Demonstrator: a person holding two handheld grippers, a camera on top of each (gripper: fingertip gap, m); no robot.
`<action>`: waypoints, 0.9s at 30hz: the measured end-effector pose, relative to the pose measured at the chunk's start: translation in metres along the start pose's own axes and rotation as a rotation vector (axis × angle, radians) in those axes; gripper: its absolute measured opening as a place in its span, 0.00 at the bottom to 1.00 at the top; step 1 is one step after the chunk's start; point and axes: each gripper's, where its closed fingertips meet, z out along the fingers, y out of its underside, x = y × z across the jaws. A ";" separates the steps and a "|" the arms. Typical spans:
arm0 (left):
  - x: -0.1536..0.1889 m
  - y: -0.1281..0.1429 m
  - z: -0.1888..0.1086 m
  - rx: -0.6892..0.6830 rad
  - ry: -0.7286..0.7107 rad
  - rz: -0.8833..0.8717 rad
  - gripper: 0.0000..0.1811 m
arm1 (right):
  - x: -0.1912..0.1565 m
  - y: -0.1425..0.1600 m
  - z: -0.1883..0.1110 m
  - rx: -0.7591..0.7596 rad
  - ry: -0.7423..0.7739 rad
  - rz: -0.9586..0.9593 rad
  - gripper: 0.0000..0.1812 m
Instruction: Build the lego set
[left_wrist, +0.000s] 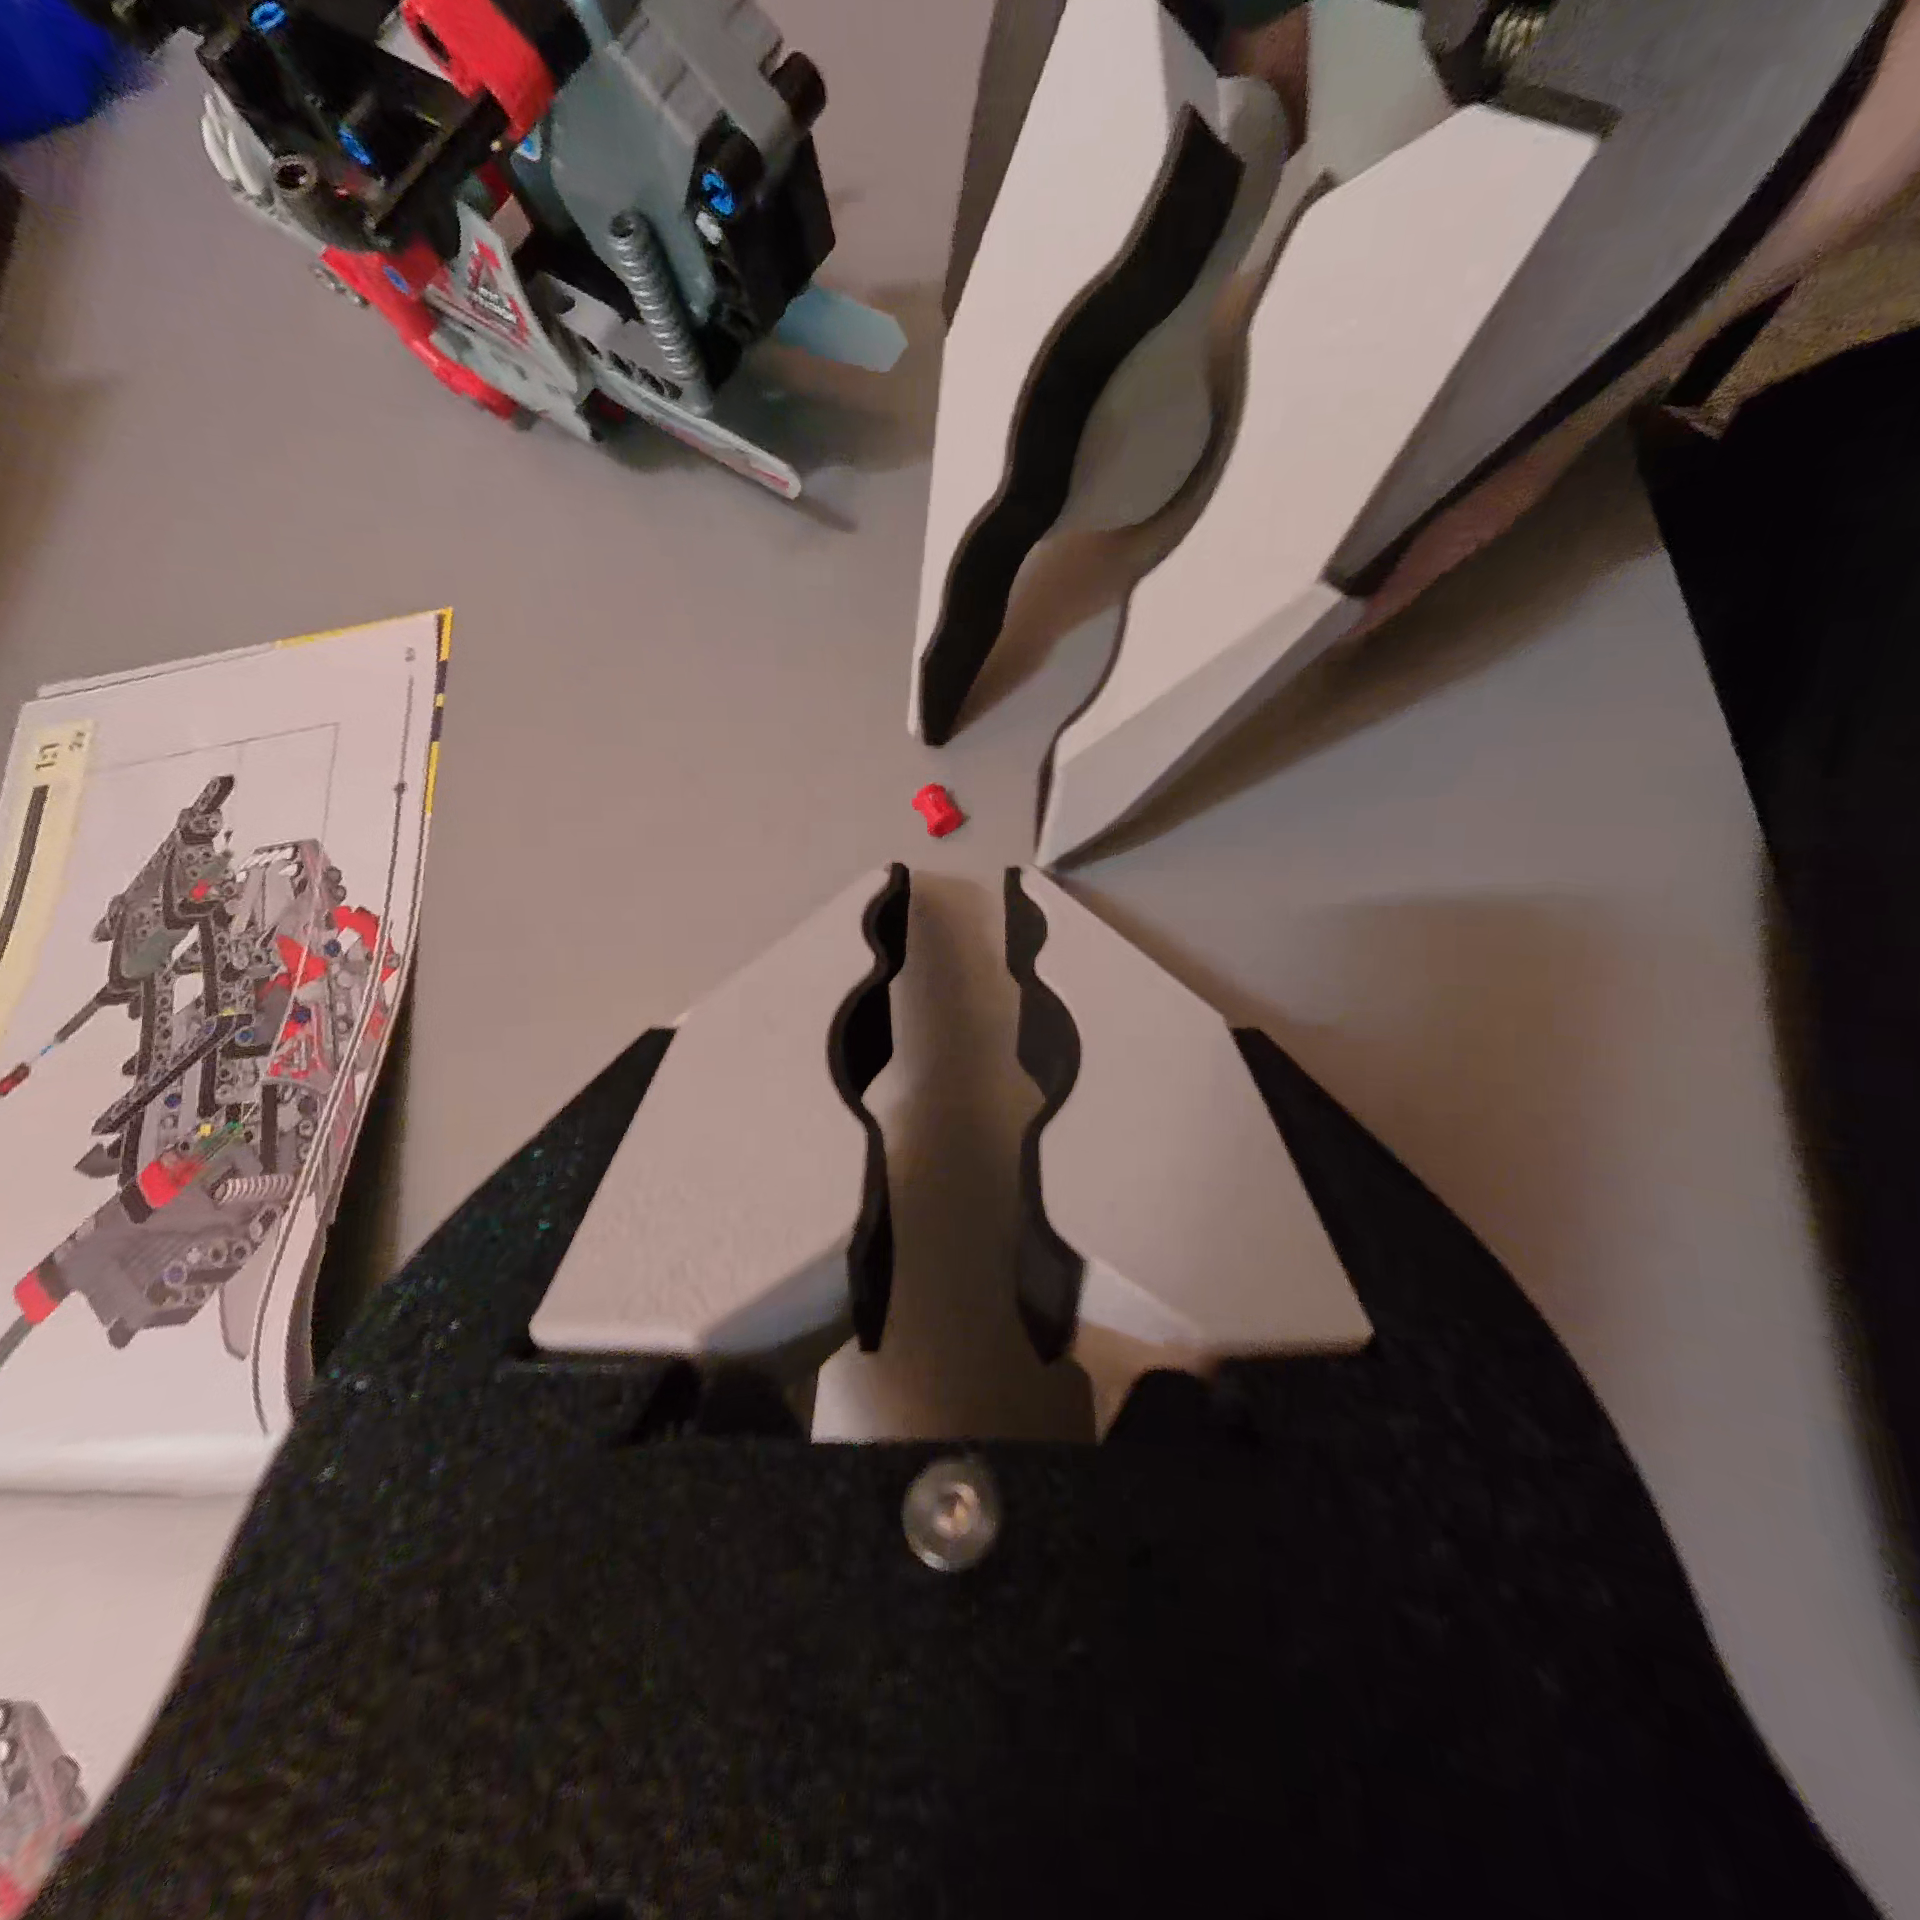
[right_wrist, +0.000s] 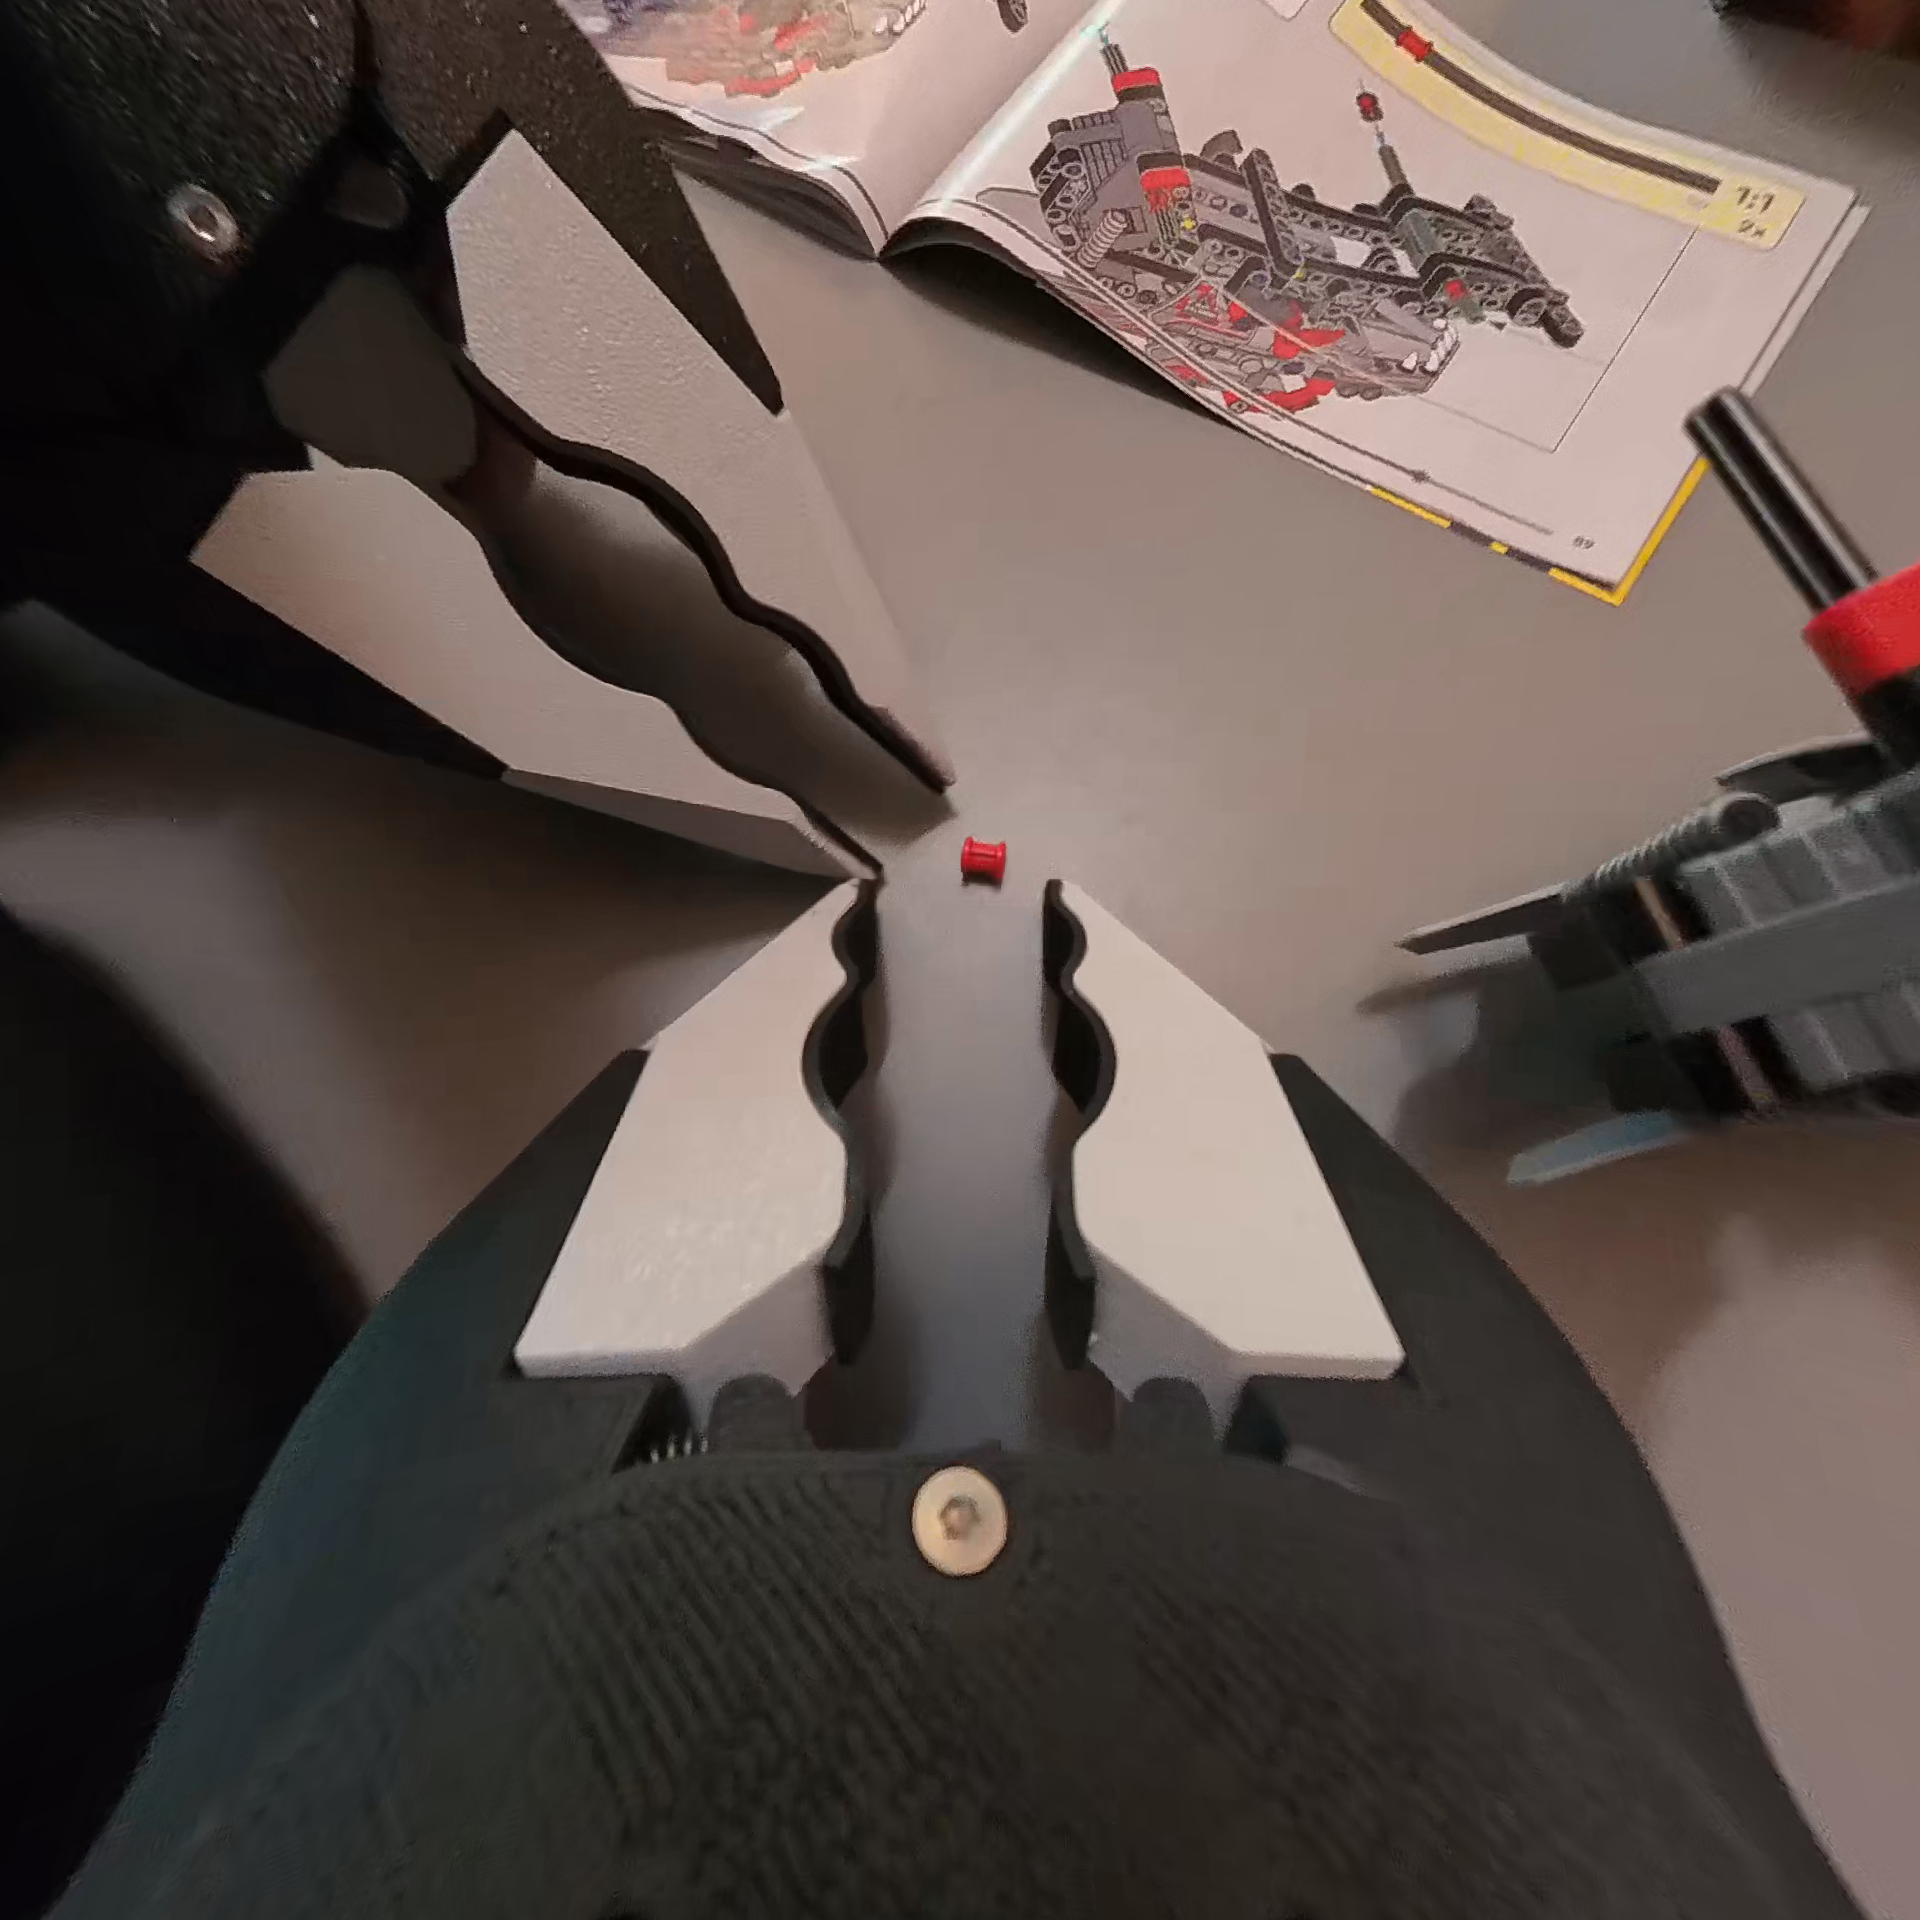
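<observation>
Your left gripper and right gripper both have fingers apart, holding nothing. The small red bush lies on the grey worktop just beyond both tips, between them. The open instruction booklet and half-built model lie farther off.

On the grey bench, a small red bush lies loose between the open left gripper at 6 o'clock and the open right gripper at 1 o'clock, with the lego model at 11 and an instruction booklet at 9.
</observation>
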 end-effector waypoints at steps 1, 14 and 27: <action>0.000 -0.002 0.001 0.009 -0.004 -0.016 0.09 | 0.000 0.000 -0.002 0.007 -0.016 0.016 0.19; -0.012 -0.004 0.013 -0.020 -0.018 -0.184 0.02 | 0.003 -0.002 -0.018 0.093 -0.055 -0.003 0.15; -0.014 -0.001 0.009 -0.003 0.084 -0.306 0.03 | -0.003 -0.001 -0.012 0.064 -0.078 -0.037 0.14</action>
